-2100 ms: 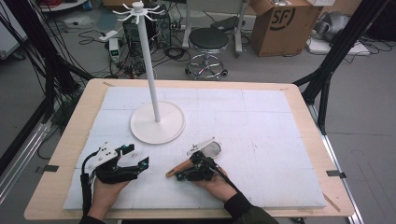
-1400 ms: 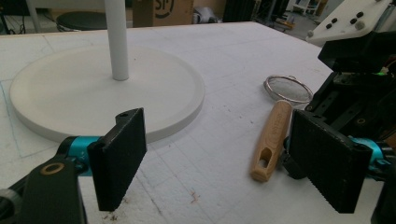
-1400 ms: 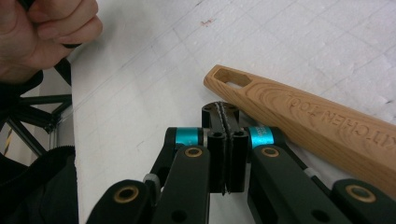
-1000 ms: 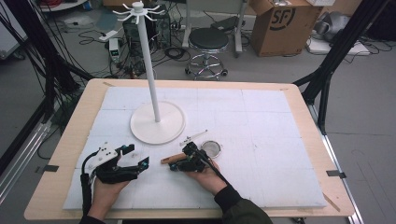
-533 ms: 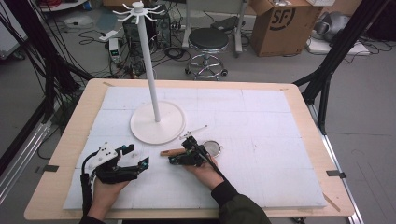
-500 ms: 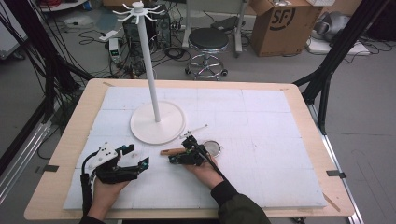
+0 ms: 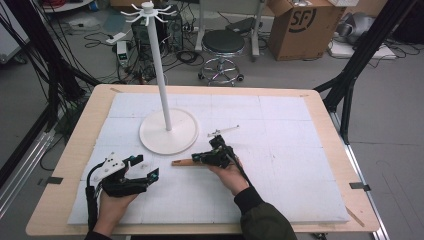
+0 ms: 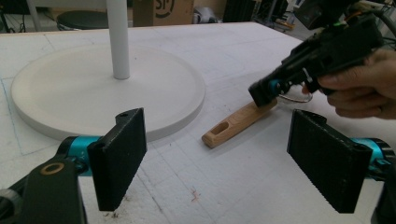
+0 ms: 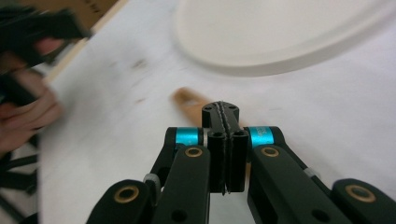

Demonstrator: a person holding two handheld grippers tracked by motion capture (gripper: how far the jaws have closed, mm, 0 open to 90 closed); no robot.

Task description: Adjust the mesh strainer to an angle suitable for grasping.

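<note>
A utensil with a light wooden handle (image 7: 182,162) lies on the white mat, just in front of the round base (image 7: 167,134) of a white hook stand (image 7: 159,75). My right gripper (image 7: 196,159) is shut at the handle's far end, its pads pressed together with the wood (image 9: 187,101) showing past the tips. In the left gripper view the handle (image 8: 231,127) has a slot at its near end, and a wire loop (image 8: 295,99) shows under the right gripper (image 8: 261,93). My left gripper (image 7: 146,166) rests open on the mat at the front left, nothing between its jaws (image 8: 224,158).
The white mat (image 7: 280,145) covers most of the wooden table (image 7: 82,150). The stand's base (image 8: 93,93) lies close behind the handle. On the floor beyond the table stand a stool (image 7: 222,45), a cardboard box (image 7: 300,25) and cables.
My right gripper has moved left and toward the stand base, swinging the wooden handle from a diagonal to nearly level across the table. The left gripper has stayed still and open.
</note>
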